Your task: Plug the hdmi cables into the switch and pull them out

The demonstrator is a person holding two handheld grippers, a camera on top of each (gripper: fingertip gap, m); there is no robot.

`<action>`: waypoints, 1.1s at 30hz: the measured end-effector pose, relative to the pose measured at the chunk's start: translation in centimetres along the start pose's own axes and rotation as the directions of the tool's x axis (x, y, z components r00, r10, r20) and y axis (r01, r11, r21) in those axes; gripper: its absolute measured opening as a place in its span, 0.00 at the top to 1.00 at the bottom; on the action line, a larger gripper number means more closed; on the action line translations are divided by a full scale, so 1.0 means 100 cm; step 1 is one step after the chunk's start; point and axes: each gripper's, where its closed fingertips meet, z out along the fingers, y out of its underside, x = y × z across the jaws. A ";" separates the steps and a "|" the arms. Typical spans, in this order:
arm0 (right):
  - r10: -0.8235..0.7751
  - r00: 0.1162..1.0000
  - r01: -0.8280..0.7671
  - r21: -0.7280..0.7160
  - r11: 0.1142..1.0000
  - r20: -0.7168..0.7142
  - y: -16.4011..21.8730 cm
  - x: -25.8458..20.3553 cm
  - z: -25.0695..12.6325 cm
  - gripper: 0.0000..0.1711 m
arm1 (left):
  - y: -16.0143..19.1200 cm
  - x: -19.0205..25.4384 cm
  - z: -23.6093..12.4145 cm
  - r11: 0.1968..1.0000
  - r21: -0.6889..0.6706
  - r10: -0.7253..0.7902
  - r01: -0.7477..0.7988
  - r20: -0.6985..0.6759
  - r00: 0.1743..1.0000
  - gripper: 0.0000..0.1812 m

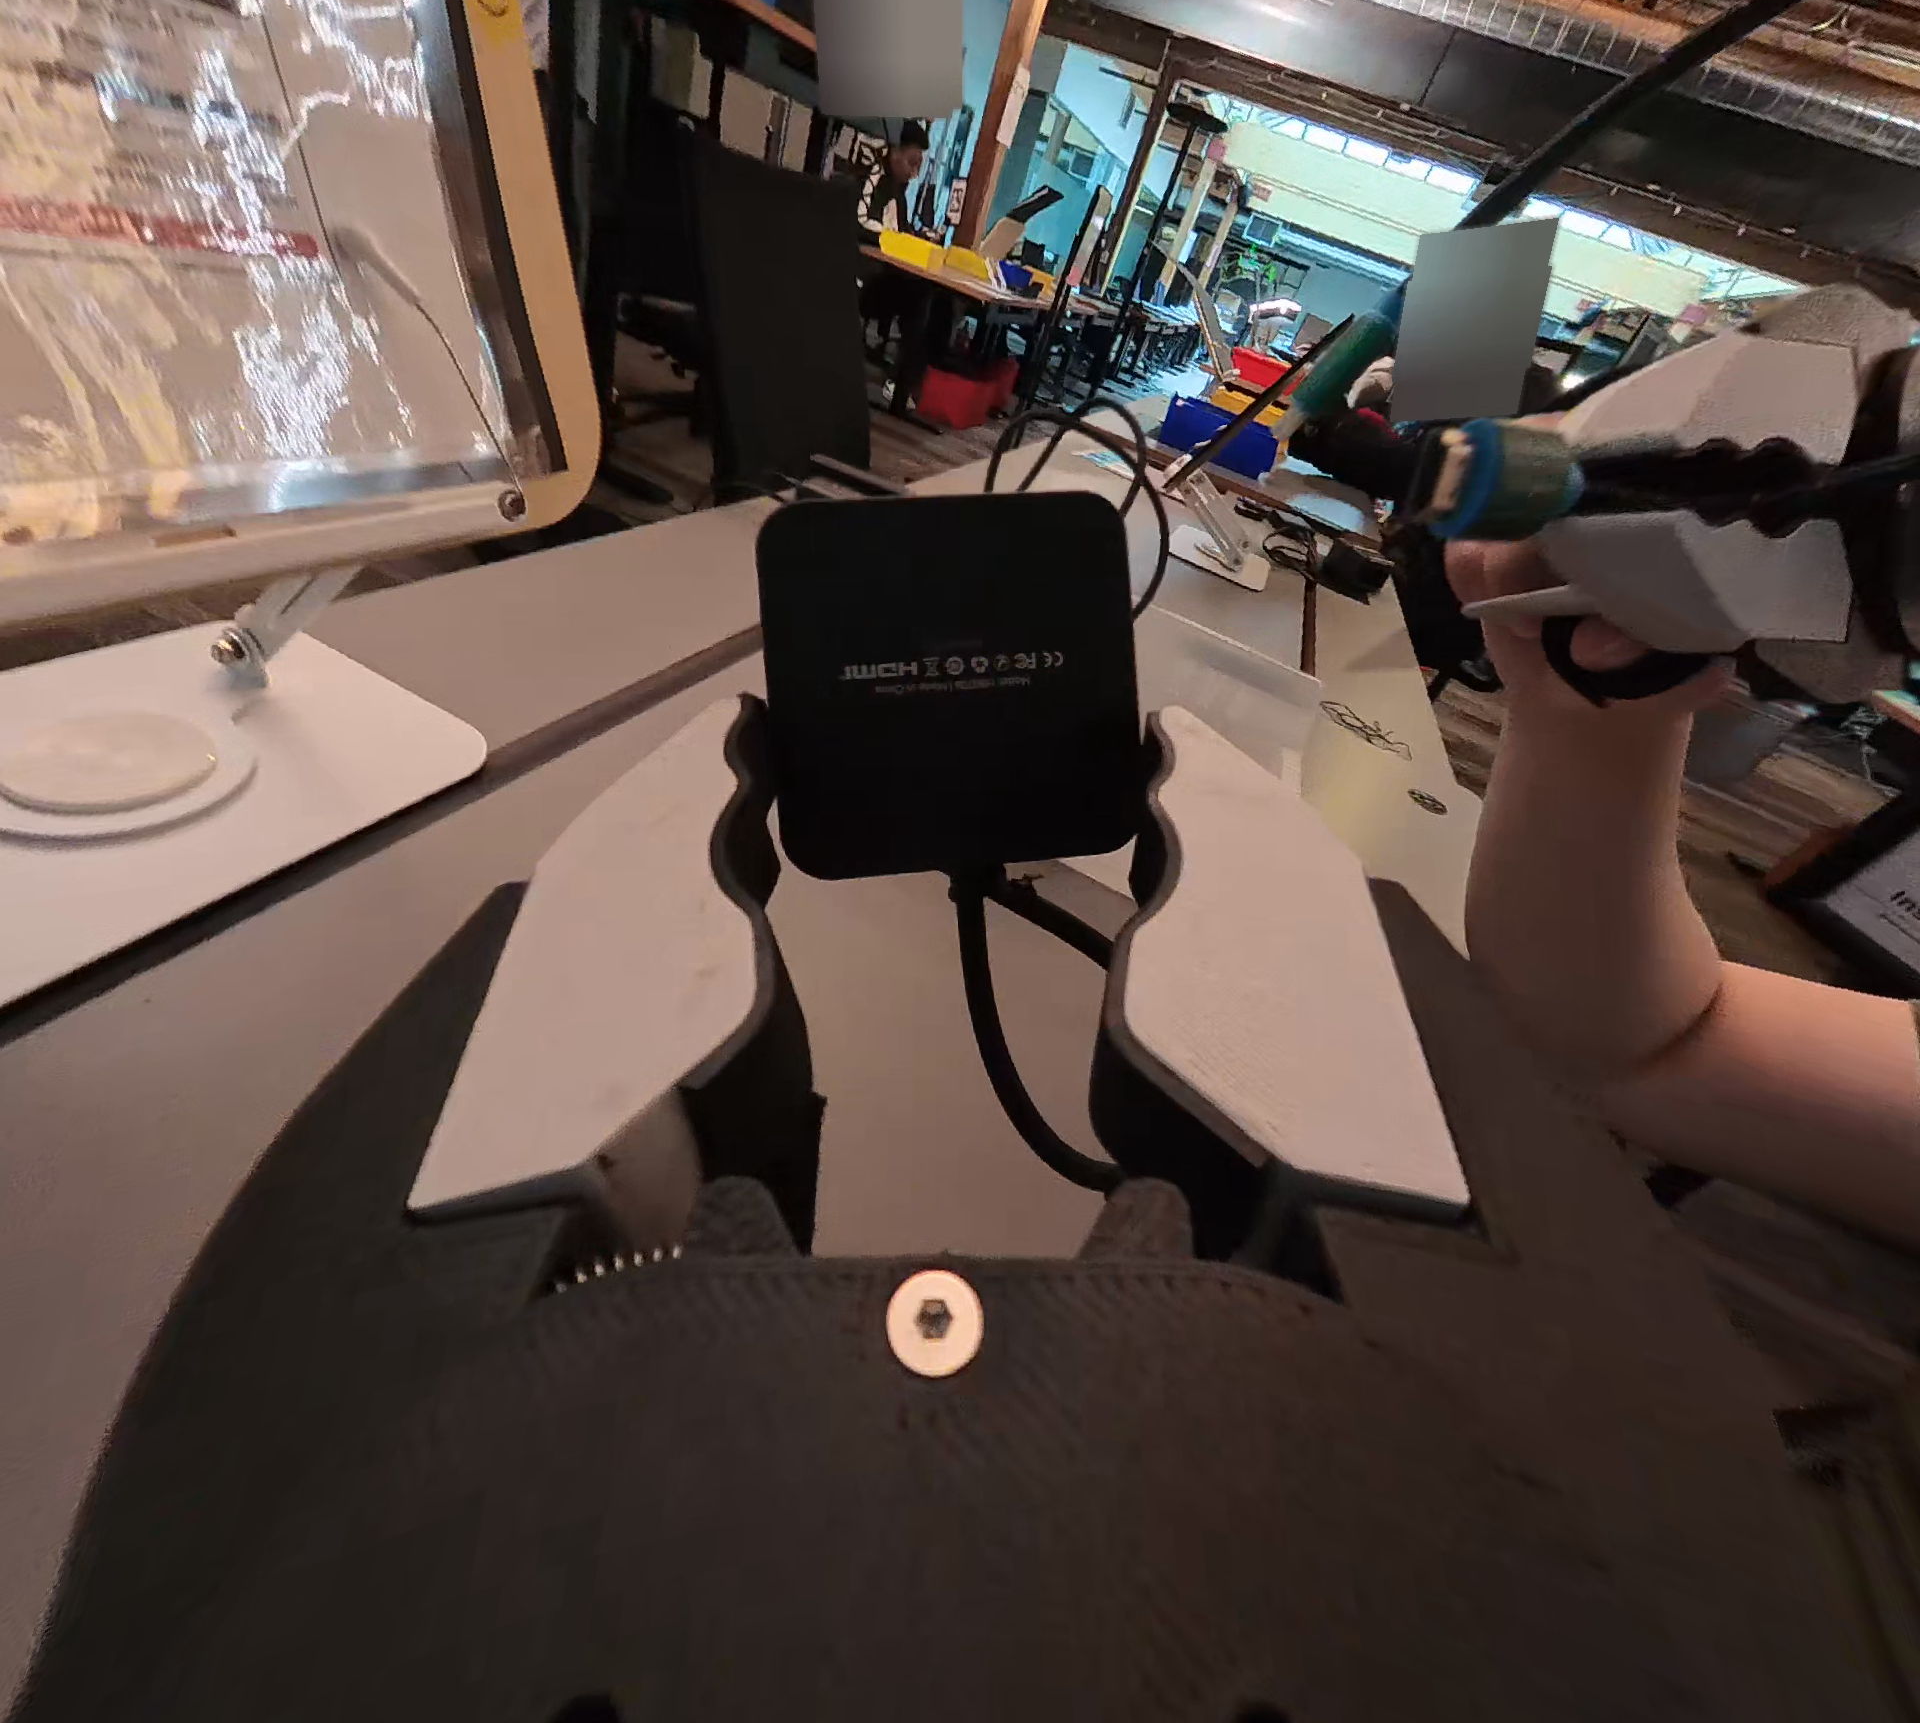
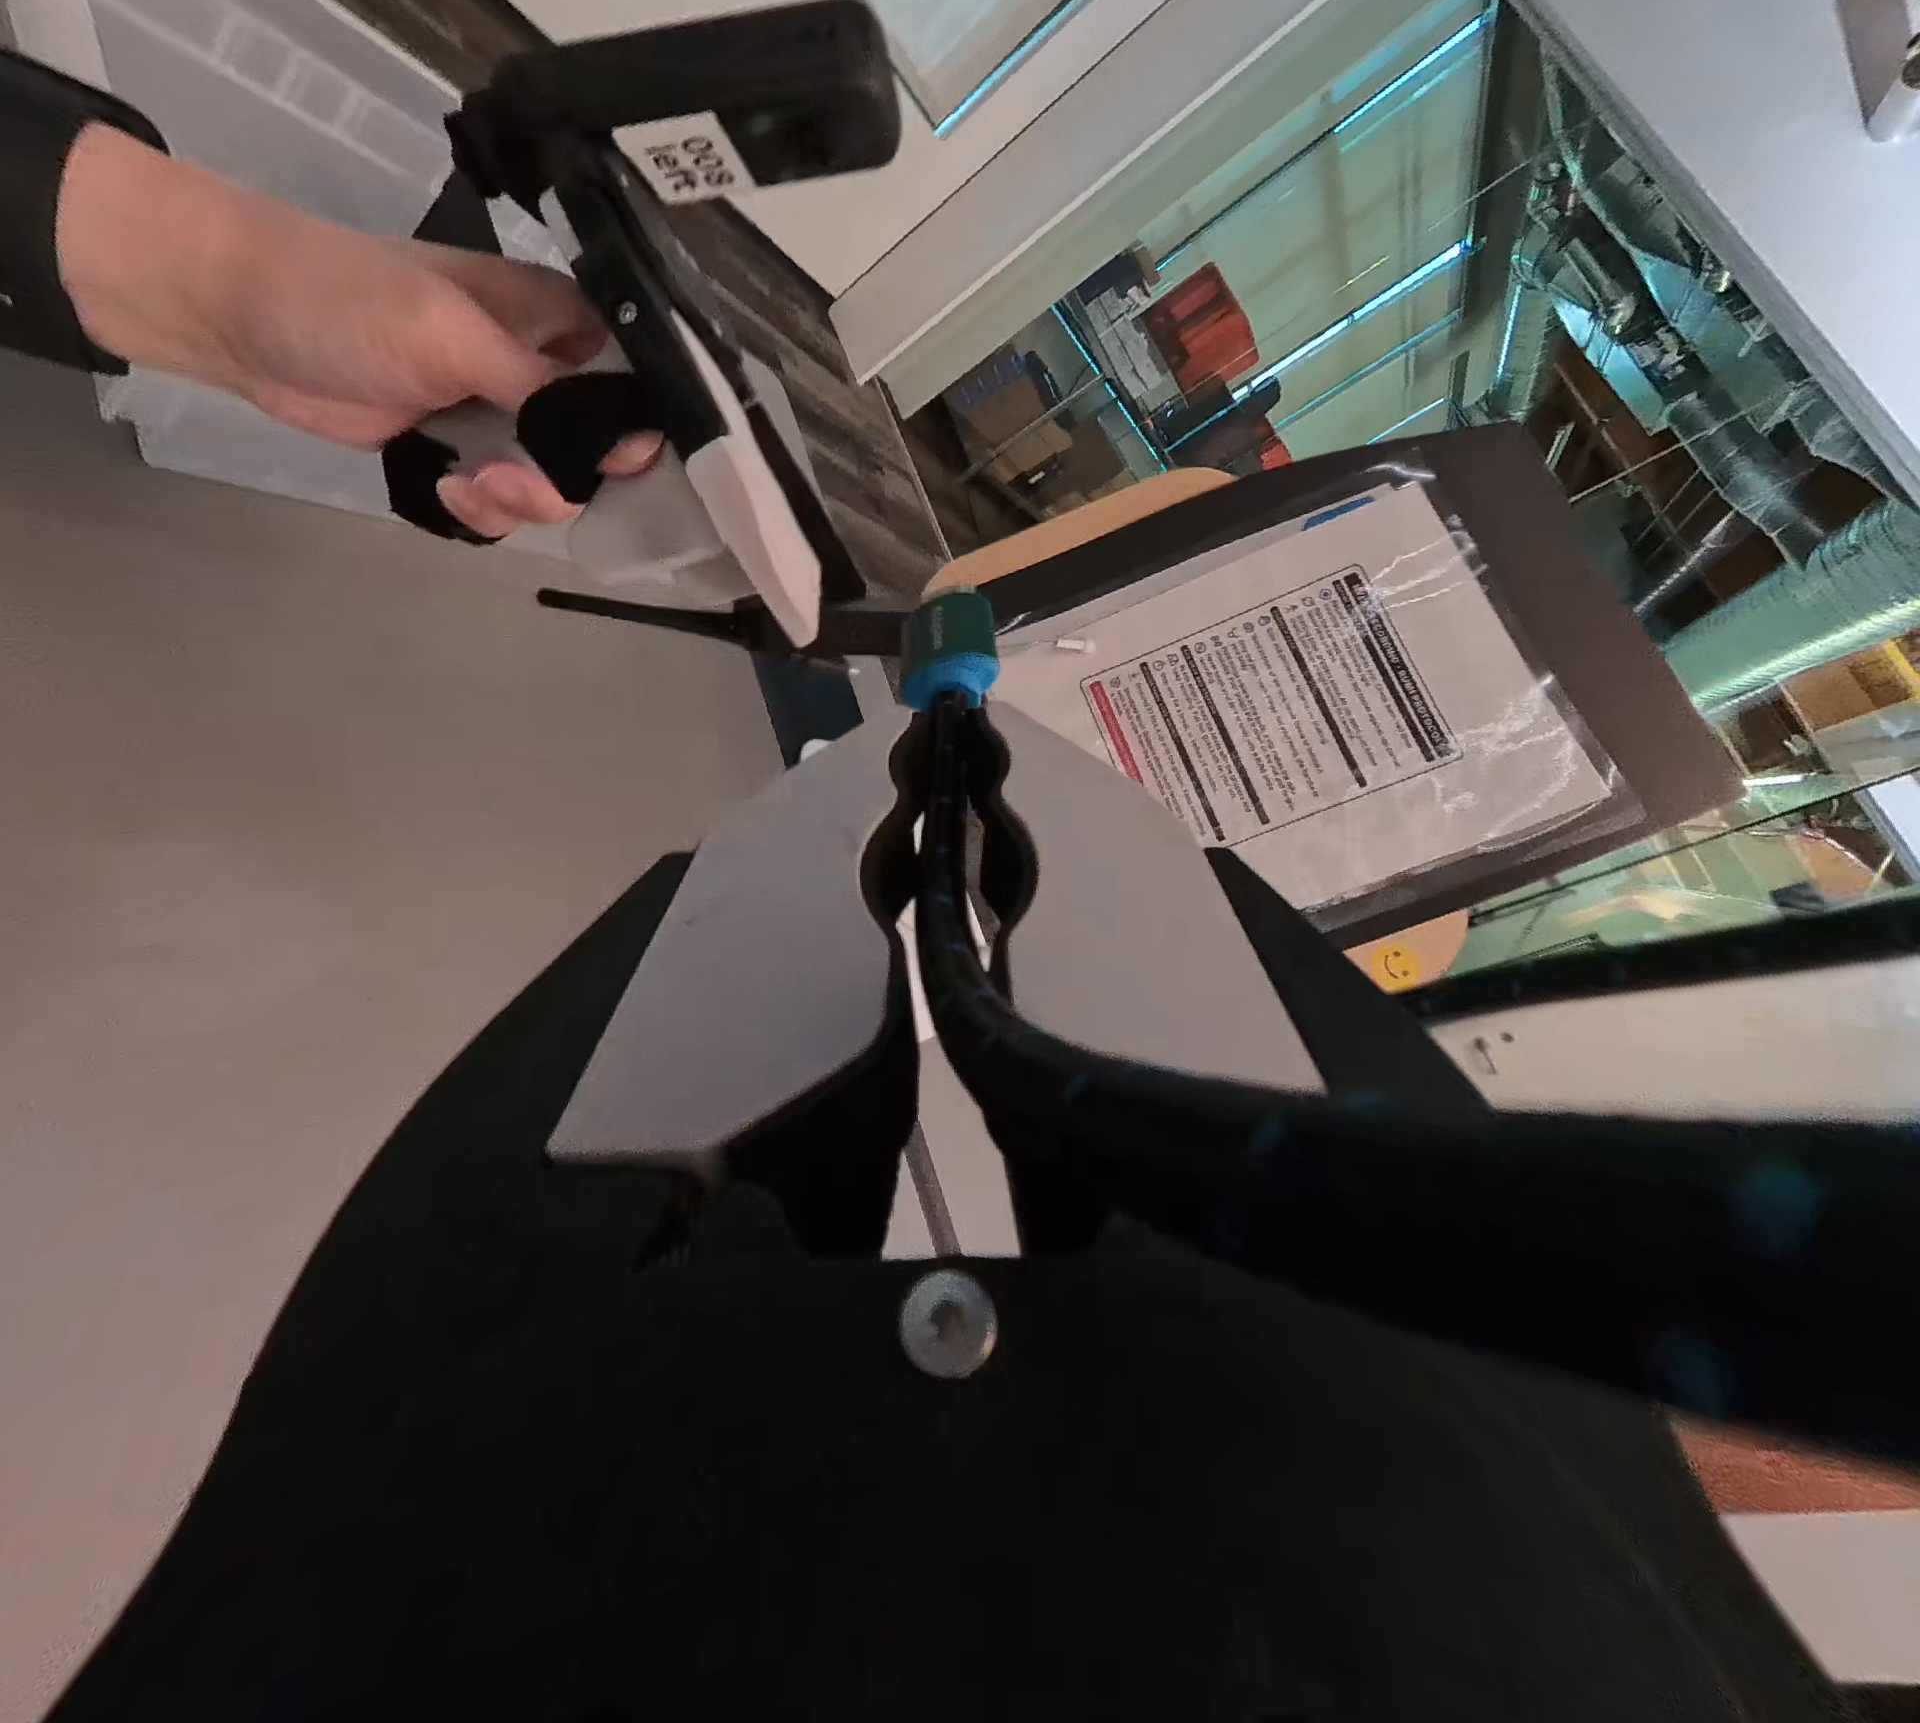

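Note:
In the left wrist view my left gripper [image 1: 951, 738] is shut on the black square HDMI switch [image 1: 940, 676] and holds it by its two sides above the grey table [image 1: 540, 634]. The switch's own black lead [image 1: 1003, 1060] hangs down between the fingers. My right gripper [image 1: 1662, 530] comes in from the right, shut on a black HDMI cable just behind its blue-and-green collared plug [image 1: 1496, 478]. The plug points left and is apart from the switch. In the right wrist view my right gripper [image 2: 951, 738] grips the cable below the plug [image 2: 945, 645]; the left gripper [image 2: 748, 489] is beyond it.
A clear sign holder [image 1: 260, 219] with a sheet in it stands on a white base [image 1: 260, 780] at the left. A forearm [image 1: 1579, 925] crosses at the right. Another green-sleeved piece on a black cable [image 1: 1345, 359] shows behind. A white bin [image 2: 208, 63] sits at the table's side.

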 end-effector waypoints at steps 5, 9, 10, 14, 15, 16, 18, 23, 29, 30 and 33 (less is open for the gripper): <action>0.031 0.999 -0.031 -0.020 0.999 0.024 0.007 -0.009 0.012 0.96 | -0.007 0.006 -0.001 0.999 0.025 0.020 -0.020 0.003 1.000 0.63; 0.083 0.996 -0.082 -0.025 0.996 0.019 0.011 -0.010 0.020 0.96 | -0.012 0.012 -0.001 0.997 0.058 0.056 -0.057 0.015 0.998 0.63; 0.102 0.995 -0.101 -0.021 0.995 0.020 0.012 -0.010 0.021 0.96 | -0.013 0.013 0.000 0.995 0.068 0.069 -0.071 0.022 0.997 0.63; 0.148 0.989 -0.148 -0.009 0.989 0.021 0.012 -0.009 0.023 0.96 | -0.016 0.017 0.001 0.991 0.090 0.096 -0.098 0.034 0.995 0.63; 0.151 0.988 -0.151 -0.005 0.989 0.023 0.012 -0.009 0.023 0.96 | -0.015 0.018 0.001 0.991 0.089 0.095 -0.097 0.031 0.995 0.63; 0.152 0.988 -0.152 -0.005 0.988 0.024 0.012 -0.009 0.023 0.96 | -0.016 0.018 0.001 0.991 0.095 0.096 -0.099 0.034 0.995 0.63; 0.148 0.989 -0.148 -0.009 0.989 0.022 0.012 -0.009 0.023 0.96 | -0.016 0.019 0.001 0.990 0.097 0.095 -0.097 0.032 0.995 0.63; 0.146 0.989 -0.146 -0.011 0.989 0.015 0.012 -0.009 0.023 0.96 | -0.016 0.022 0.003 0.990 0.103 0.099 -0.101 0.026 0.995 0.63; 0.169 0.986 -0.168 -0.009 0.986 0.011 0.012 -0.007 0.023 0.96 | -0.017 0.024 0.004 0.989 0.113 0.089 -0.092 0.029 0.996 0.62; 0.170 0.985 -0.170 -0.010 0.985 0.007 0.012 -0.007 0.023 0.96 | -0.018 0.024 0.004 0.988 0.118 0.092 -0.096 0.038 0.995 0.63; 0.172 0.985 -0.172 -0.013 0.985 -0.003 0.011 -0.006 0.023 0.96 | -0.019 0.025 0.004 0.986 0.122 0.110 -0.117 0.064 0.992 0.62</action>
